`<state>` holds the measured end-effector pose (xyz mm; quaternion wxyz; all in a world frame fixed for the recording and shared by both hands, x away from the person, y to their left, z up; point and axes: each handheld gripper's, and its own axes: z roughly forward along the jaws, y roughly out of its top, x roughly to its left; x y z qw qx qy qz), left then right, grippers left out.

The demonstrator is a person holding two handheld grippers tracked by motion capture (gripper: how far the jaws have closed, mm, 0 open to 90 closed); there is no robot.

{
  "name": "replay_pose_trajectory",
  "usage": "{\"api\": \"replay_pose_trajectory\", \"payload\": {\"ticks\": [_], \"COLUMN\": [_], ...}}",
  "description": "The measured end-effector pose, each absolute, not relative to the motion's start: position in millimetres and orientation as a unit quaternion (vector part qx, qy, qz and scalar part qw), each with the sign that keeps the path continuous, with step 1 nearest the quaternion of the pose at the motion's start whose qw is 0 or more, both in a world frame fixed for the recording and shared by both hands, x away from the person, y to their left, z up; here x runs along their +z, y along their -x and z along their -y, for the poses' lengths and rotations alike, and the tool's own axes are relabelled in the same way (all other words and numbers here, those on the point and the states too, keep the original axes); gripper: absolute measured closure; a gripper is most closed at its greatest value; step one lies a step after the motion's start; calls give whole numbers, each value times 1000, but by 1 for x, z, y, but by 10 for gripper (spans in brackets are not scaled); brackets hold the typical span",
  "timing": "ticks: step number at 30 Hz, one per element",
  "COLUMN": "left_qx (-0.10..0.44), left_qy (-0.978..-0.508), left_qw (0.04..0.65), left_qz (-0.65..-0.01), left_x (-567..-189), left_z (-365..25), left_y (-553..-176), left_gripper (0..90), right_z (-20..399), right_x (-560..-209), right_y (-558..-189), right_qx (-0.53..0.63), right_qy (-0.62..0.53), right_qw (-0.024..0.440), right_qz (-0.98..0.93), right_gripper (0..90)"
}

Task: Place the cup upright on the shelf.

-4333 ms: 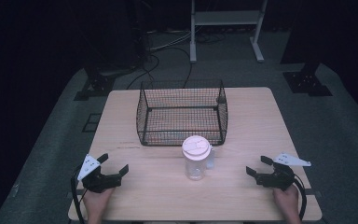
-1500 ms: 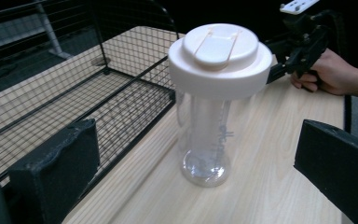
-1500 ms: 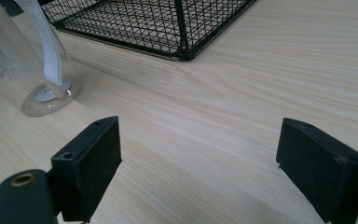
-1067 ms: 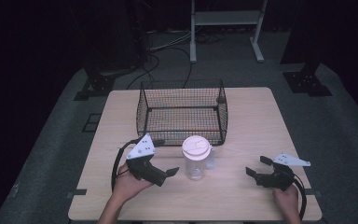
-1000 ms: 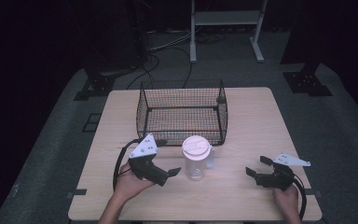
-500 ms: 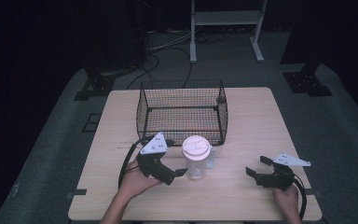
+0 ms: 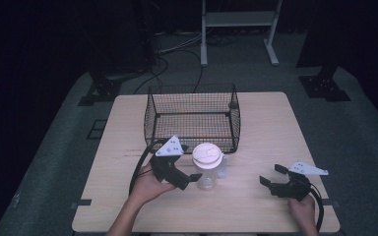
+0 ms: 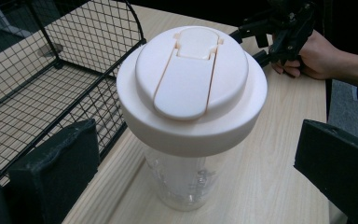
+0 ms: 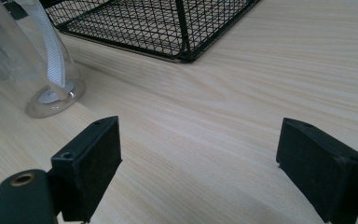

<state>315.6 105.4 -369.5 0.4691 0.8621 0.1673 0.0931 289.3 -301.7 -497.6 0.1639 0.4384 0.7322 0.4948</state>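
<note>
A clear bottle (image 7: 207, 167) with a wide cream flip lid stands upright on the wooden table (image 7: 256, 123), just in front of a black wire basket (image 7: 192, 117). My left gripper (image 7: 189, 180) is open at the bottle's left side, pointing at it. In the left gripper view the bottle (image 8: 191, 88) rises close between the two spread jaws of that gripper (image 8: 193, 158), which do not touch it. My right gripper (image 7: 270, 174) rests open near the front right edge, nothing between its jaws (image 9: 205, 163). The bottle's base (image 9: 51, 95) shows at the upper left of that view.
The wire basket (image 8: 37, 93) is open-topped with nothing in it, and its near corner (image 9: 182, 28) lies close behind the bottle. The other hand with its gripper (image 8: 282, 32) sits beyond the bottle. Bare tabletop (image 9: 242, 102) lies between the right gripper and the basket.
My left gripper has travelled from the table's front left corner rightward and up to the bottle, closing the last gap in the past second. The right gripper and the bottle have not moved.
</note>
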Motion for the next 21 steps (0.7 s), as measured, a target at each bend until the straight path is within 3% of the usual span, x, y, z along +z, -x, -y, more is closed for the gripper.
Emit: {"api": "replay_pose_trajectory", "payload": {"ticks": [21], "left_qx": [69], "left_qy": [-877], "left_qw": [447], "left_qz": [-162], "left_x": [-374], "left_z": [-87], "left_y": [-328], "left_gripper": [0], "right_z": [302], "right_x": [-498], "right_y": [-289], "right_qx": [496], "right_qy": [-437], "right_qw": [161], "right_qz": [-733], "right_gripper": [129]}}
